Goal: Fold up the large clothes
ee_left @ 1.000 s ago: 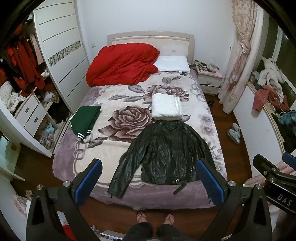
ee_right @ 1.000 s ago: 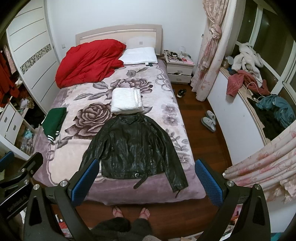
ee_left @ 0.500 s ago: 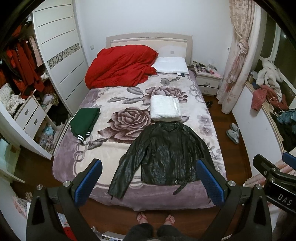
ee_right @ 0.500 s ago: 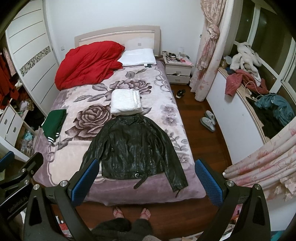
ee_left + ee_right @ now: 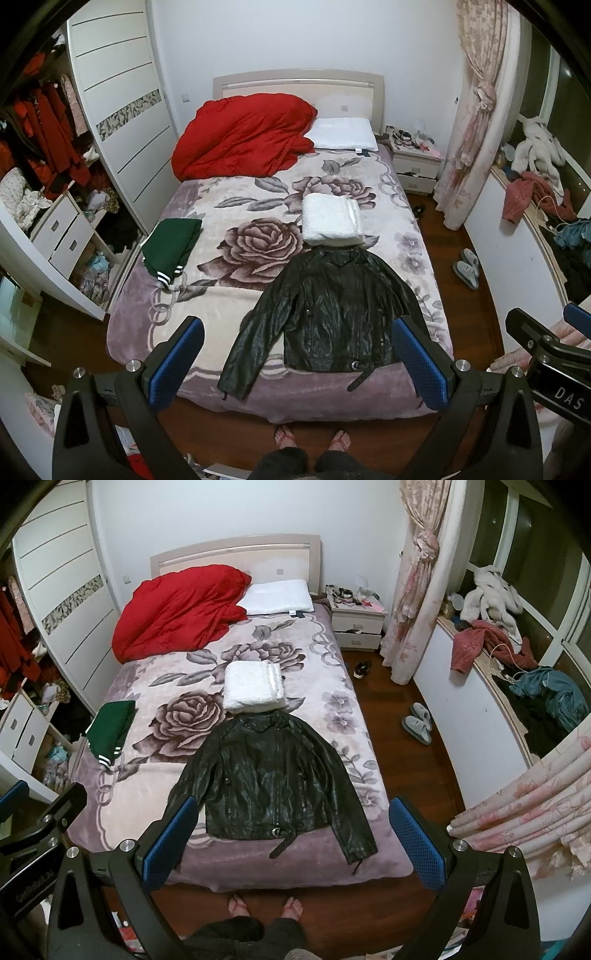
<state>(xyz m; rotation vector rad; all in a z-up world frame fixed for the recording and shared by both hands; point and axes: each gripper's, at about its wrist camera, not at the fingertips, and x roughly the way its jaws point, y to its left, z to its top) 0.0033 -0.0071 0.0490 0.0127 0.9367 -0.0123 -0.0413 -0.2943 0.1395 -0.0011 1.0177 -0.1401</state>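
Right now I stand at the foot of the bed (image 5: 133,332), my feet (image 5: 264,904) on the wooden floor, with both tongs held high above the mattress and touching nothing. My left tongs (image 5: 295,363) are spread wide, the blue pads (image 5: 173,363) far apart with only air between them, and my right tongs (image 5: 290,840) are just as wide and just as empty. In the left view the right tongs show at the right edge, beside the left ones. The black leather jacket (image 5: 269,779) lies flat and face up on the near half of the floral blanket (image 5: 147,797), collar toward the headboard, both sleeves spread outward and down, its belt strap trailing over the foot edge. The hem sits close to that edge, and one cuff hangs slightly past it on the right. Just beyond the collar, touching or nearly touching it, rests a folded white blanket (image 5: 253,686). A folded green garment with white stripes (image 5: 110,729) lies near the left edge of the bed, well apart from the jacket. At the head are a heaped red duvet (image 5: 177,609) and a white pillow (image 5: 279,596) side by side.
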